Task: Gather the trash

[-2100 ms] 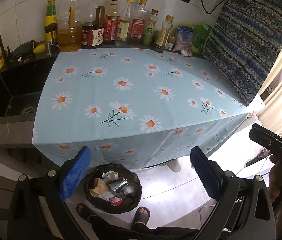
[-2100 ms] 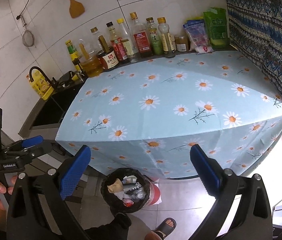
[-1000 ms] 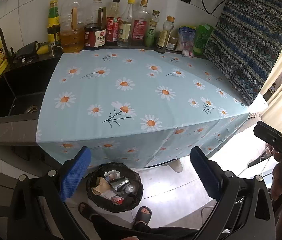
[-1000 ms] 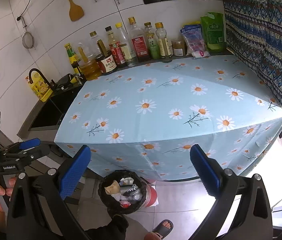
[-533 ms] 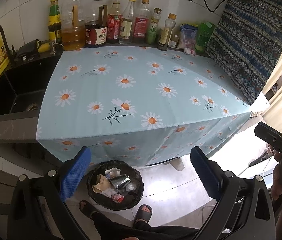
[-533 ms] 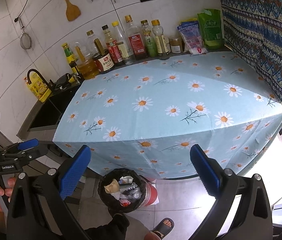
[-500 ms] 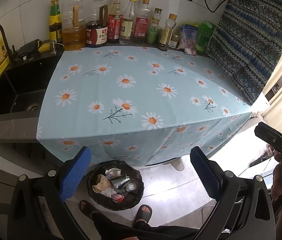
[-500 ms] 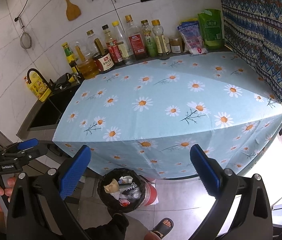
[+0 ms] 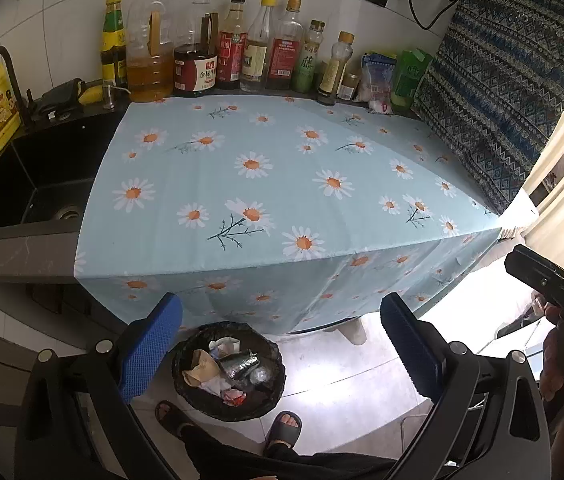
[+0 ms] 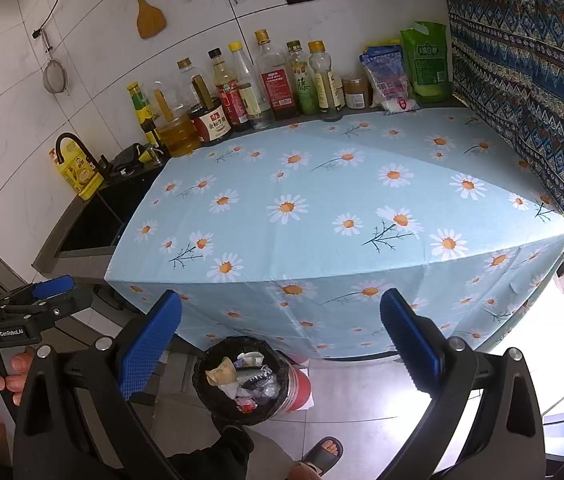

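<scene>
A black-lined trash bin [image 9: 229,372] stands on the floor below the counter's front edge, holding crumpled paper, a crushed can and wrappers; it also shows in the right wrist view [image 10: 241,380]. My left gripper [image 9: 282,348] is open and empty, held above the floor in front of the counter. My right gripper [image 10: 282,344] is open and empty, also in front of the counter. The daisy tablecloth [image 9: 282,184] on the counter bears no trash.
Sauce and oil bottles [image 9: 217,60] and food packets [image 10: 402,68] line the back wall. A black sink [image 9: 29,184] lies at the left. A patterned cloth [image 9: 498,92] hangs at the right. The person's sandalled feet [image 9: 282,428] stand by the bin.
Both grippers have drifted slightly back from the counter; both stay open and empty. Nothing on the counter or in the bin has moved.
</scene>
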A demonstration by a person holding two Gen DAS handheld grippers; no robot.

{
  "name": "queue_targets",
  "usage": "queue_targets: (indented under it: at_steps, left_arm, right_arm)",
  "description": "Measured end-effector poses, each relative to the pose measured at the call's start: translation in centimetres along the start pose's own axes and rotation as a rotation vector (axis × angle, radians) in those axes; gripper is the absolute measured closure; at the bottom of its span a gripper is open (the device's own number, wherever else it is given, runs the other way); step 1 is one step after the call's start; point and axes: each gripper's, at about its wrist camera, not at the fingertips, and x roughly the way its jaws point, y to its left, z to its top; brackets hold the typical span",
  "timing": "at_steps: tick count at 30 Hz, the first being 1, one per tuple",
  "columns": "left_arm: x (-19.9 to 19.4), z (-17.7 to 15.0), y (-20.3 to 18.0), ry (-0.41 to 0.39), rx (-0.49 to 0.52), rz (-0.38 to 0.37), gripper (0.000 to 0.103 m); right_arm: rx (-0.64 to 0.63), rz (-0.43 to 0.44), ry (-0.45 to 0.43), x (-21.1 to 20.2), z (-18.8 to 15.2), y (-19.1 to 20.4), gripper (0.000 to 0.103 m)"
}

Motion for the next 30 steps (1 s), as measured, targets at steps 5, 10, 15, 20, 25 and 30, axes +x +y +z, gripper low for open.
queue_targets:
  at_steps: [5,10,15,20,25,30]
  left_arm:
    - [0.02,-0.13,-0.34,0.000,0.002,0.000,0.007]
    - [-0.09,-0.17,-0.43,-0.002,0.002,0.000,0.007]
    - [-0.15,-0.22,-0.44,-0.011,0.005,0.002,0.007]
    - [-0.32,-0.31,-0.55,-0.014,0.007,0.006,0.007]
    - [-0.39,-0.27,-0.55,-0.012,0.007,0.009,0.007]
    - [-0.60,-0.25,-0.43,-0.014,0.006,0.011,0.007]
  right_arm:
    - [-0.004,-0.004,-0.001,-0.10,0.02,-0.22,0.005]
    - [-0.003,-0.004,-0.005,-0.28,0.00,-0.44,0.005]
    - [-0.006,-0.005,-0.007,-0.34,-0.04,-0.39,0.005]
    - [-0.008,-0.005,-0.008,-0.36,0.02,-0.45,0.005]
    - [-0.008,-0.003,-0.009,-0.45,0.06,-0.40,0.005]
    - [-0.010,-0.003,-0.010,-0.49,0.07,-0.27,0.005]
